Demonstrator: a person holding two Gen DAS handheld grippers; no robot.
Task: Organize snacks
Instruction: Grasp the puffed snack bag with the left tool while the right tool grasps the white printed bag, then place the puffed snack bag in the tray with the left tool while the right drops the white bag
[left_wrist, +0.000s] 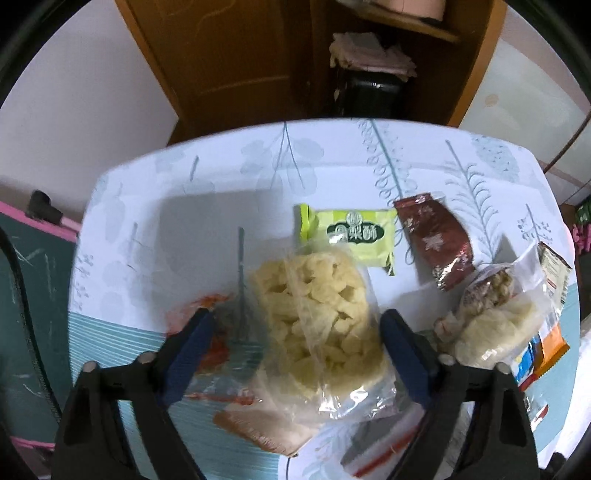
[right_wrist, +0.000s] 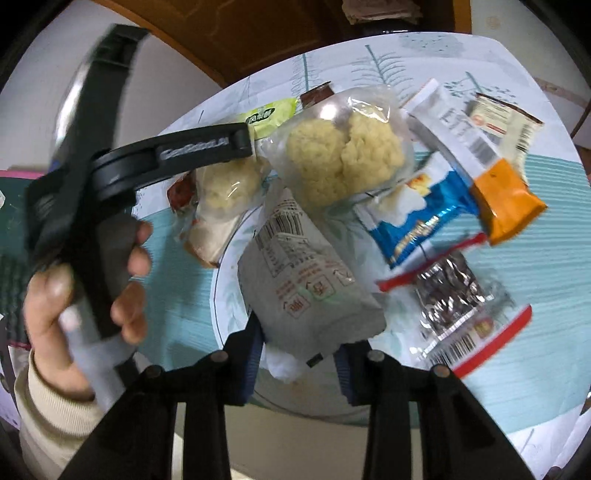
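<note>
My left gripper (left_wrist: 295, 328) is open, its blue-padded jaws on either side of a clear bag of yellow puffed snacks (left_wrist: 314, 317) that lies on the table. A lime green packet (left_wrist: 351, 234) and a dark red foil packet (left_wrist: 436, 240) lie just beyond it. My right gripper (right_wrist: 299, 350) is shut on the lower end of a grey snack packet (right_wrist: 306, 280) and holds it over the table. Behind it lie a clear bag of pale puffs (right_wrist: 343, 155), a blue packet (right_wrist: 417, 218), an orange packet (right_wrist: 506, 203) and a silver foil bag (right_wrist: 454, 295).
The table has a white and teal leaf-print cloth (left_wrist: 221, 192). A wooden cabinet (left_wrist: 229, 55) stands behind it. A clear bag with nuts and pale puffs (left_wrist: 495, 310) lies at the right. The other handheld gripper and the hand holding it (right_wrist: 96, 236) fill the left of the right wrist view.
</note>
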